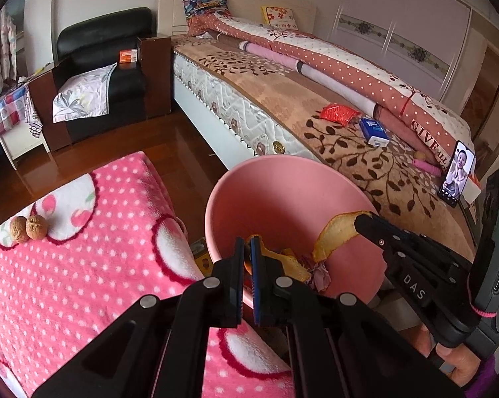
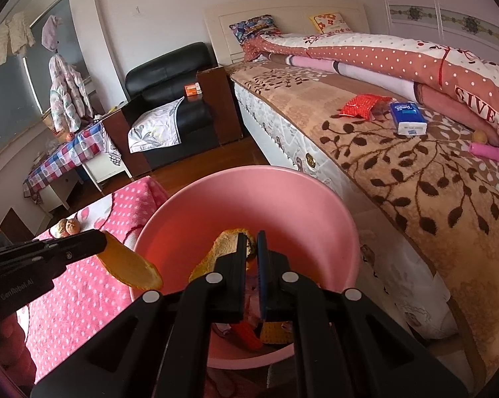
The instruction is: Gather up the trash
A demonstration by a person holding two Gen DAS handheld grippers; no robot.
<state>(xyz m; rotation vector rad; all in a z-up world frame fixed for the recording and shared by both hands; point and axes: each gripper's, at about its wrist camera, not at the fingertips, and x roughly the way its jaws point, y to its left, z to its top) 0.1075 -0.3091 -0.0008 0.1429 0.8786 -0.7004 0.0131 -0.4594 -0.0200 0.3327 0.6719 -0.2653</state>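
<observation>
A pink bin (image 1: 282,162) (image 2: 249,170) stands between the bed and a pink dotted blanket. Crumpled paper (image 1: 319,275) and other scraps lie at its bottom. My left gripper (image 1: 248,242) is shut on a piece of orange peel (image 1: 248,263), and hangs over the bin's near left rim. In the right wrist view, the left gripper (image 2: 100,242) enters from the left with its peel (image 2: 130,265) hanging down. My right gripper (image 2: 251,237) is shut on a second, curled orange peel (image 2: 226,245) above the bin's inside. The left wrist view shows that right gripper (image 1: 360,222) and its peel (image 1: 335,235) over the right rim.
Two walnuts (image 1: 30,227) (image 2: 67,227) rest on the pink blanket (image 1: 83,282). On the bed lie a red wrapper (image 1: 339,112) (image 2: 362,104), a blue tissue pack (image 1: 374,131) (image 2: 408,117), a pink object (image 2: 488,151) and a propped phone (image 1: 457,172). A black armchair (image 1: 106,43) stands at the back.
</observation>
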